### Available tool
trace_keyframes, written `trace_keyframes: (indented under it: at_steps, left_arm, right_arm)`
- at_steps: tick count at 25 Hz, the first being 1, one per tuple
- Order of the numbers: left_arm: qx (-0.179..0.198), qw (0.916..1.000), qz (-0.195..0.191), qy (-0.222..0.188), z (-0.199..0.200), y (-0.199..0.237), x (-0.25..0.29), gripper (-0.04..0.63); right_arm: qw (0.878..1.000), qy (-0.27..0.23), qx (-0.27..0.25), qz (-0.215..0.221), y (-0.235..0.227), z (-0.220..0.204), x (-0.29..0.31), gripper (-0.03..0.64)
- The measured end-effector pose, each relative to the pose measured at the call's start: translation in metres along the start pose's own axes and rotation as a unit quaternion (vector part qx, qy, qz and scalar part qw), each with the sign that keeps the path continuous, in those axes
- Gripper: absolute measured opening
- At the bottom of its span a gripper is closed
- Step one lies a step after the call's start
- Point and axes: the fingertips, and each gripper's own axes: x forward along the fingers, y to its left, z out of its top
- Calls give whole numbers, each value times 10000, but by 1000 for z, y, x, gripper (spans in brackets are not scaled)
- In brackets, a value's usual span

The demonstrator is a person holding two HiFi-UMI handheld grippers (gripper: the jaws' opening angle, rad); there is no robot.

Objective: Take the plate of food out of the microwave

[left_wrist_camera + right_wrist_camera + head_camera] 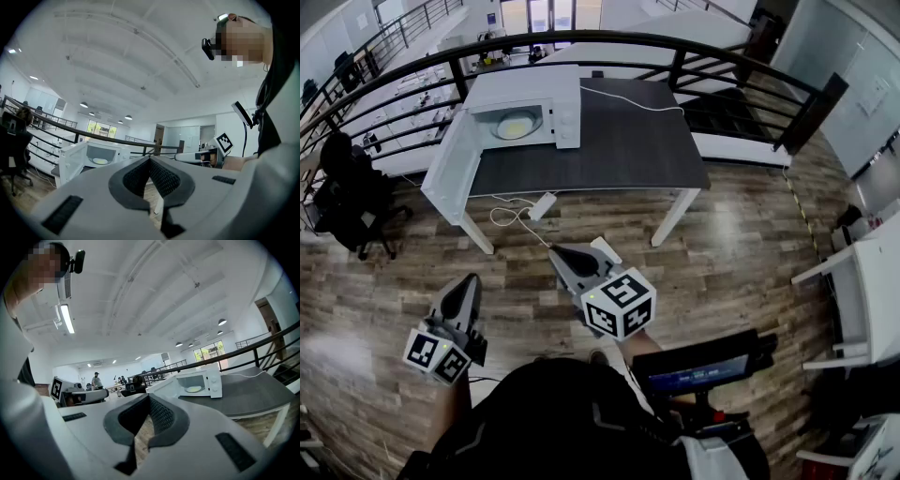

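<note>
A white microwave [546, 109] stands at the far left of a dark grey table [628, 141], its door [450, 169] swung wide open to the left. Inside lies a pale plate of food [516, 125], also seen as the plate [100, 161] and the plate [193, 389] in the gripper views. My left gripper [470, 284] hangs over the wooden floor well short of the table, shut and empty. My right gripper [565, 255] is level, nearer the table's front edge, shut with nothing between its jaws.
A white power strip [542, 205] with cables lies under the table's front. A curved black railing [675, 52] runs behind the table. A black office chair [352, 202] stands at the left, white desks [853, 281] at the right. A black tablet [703, 370] sits by my body.
</note>
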Motion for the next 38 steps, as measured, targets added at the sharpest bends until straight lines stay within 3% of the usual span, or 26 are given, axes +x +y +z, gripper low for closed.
trace_keyframes:
  at_steps: [17, 38]
  left_arm:
    - [-5, 9999, -107, -39, 5, 12, -2, 5]
    - [-24, 9994, -344, -97, 9, 75, -38, 5]
  right_arm:
    - [9996, -89, 232, 150, 14, 3, 13, 0]
    - [9996, -127, 158, -181, 49, -4, 66, 1]
